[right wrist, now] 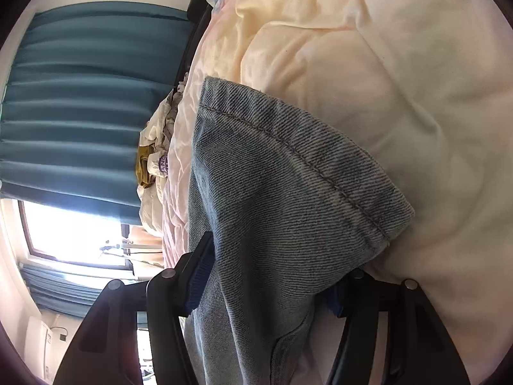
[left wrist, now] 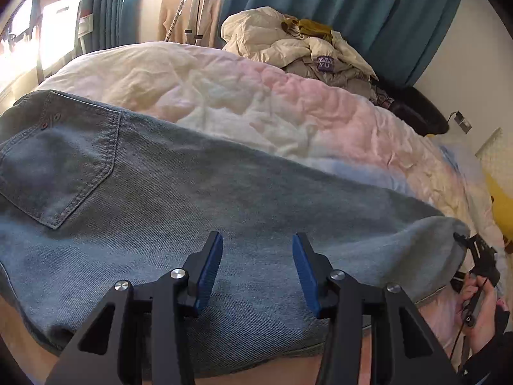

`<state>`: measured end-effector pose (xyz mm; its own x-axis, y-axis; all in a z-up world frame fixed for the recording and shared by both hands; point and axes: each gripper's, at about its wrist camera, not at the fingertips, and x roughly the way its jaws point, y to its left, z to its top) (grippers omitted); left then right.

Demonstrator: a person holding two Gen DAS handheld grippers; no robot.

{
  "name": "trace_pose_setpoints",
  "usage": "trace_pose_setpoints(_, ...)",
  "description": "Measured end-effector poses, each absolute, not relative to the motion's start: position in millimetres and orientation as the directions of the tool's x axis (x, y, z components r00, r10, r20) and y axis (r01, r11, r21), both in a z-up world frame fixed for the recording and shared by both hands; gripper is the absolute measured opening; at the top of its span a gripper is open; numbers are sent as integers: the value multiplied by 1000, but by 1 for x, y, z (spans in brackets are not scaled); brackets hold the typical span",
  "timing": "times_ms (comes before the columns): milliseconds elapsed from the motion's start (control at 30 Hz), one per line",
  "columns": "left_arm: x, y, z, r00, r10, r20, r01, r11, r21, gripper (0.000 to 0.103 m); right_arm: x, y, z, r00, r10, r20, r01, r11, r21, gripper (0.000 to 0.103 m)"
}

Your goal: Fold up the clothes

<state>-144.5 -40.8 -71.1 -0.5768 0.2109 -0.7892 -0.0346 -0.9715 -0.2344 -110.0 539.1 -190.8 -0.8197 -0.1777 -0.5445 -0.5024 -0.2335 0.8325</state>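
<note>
1. Both grippers are being held over the bed; the left gripper (left wrist: 257,256) is being kept wide apart above the jeans (left wrist: 198,211), with nothing being gripped between its blue pads (left wrist: 208,272)
2. Around a hemmed leg end of the jeans (right wrist: 288,192) the right gripper (right wrist: 269,282) is being held, with denim lying between its fingers; whether the pads are pressing on it cannot be told
3. Across the pale quilt (left wrist: 243,96) the jeans are being laid flat, back pocket (left wrist: 61,163) facing up
4. At the far edge a pile of clothes (left wrist: 298,45) is being left before the teal curtain (left wrist: 368,9)
</note>
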Motion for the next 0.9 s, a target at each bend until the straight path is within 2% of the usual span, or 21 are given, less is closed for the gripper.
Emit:
trace_pose_setpoints(33,-145,-40,-78,-562,212,-799,-32,-971,-235,47,-112,538,-188,-814,-165,-557,-509,-257,821,56)
trace_pose_setpoints(167,-145,-33,-94,-540,184,-821,-42,-981,-192,47,-124,526,-168,-798,-103,-594,-529,-354,772,26)
trace_pose_setpoints(267,-146,-25,-97,-547,159,-822,-54,-986,-155,47,-136,511,-136,-795,-31,-606,-507,-515,691,15)
trace_pose_setpoints(333,-148,-22,-100,-548,149,-823,-57,-988,-141,47,-143,498,-111,-812,5,-583,-460,-619,636,14)
trace_pose_setpoints(433,-149,-22,-104,-547,146,-825,-53,-989,-140,47,-143,478,-72,-879,5,-476,-338,-711,617,13)
trace_pose_setpoints(600,-149,-21,-105,-553,136,-822,-56,-990,-126,47,-133,467,-37,-936,6,-353,-244,-732,636,13)
trace_pose_setpoints(700,-148,-19,-107,-560,119,-820,-62,-993,-102,47,-128,485,-57,-896,24,-443,-343,-670,658,13)
trace_pose_setpoints(800,-146,-15,-108,-570,93,-817,-59,-996,-73,47,-125,506,-98,-821,10,-571,-471,-575,669,13)
trace_pose_setpoints(900,-145,-13,-110,-576,75,-814,-62,-997,-47,47,-120,520,-139,-756,-22,-655,-567,-479,670,13)
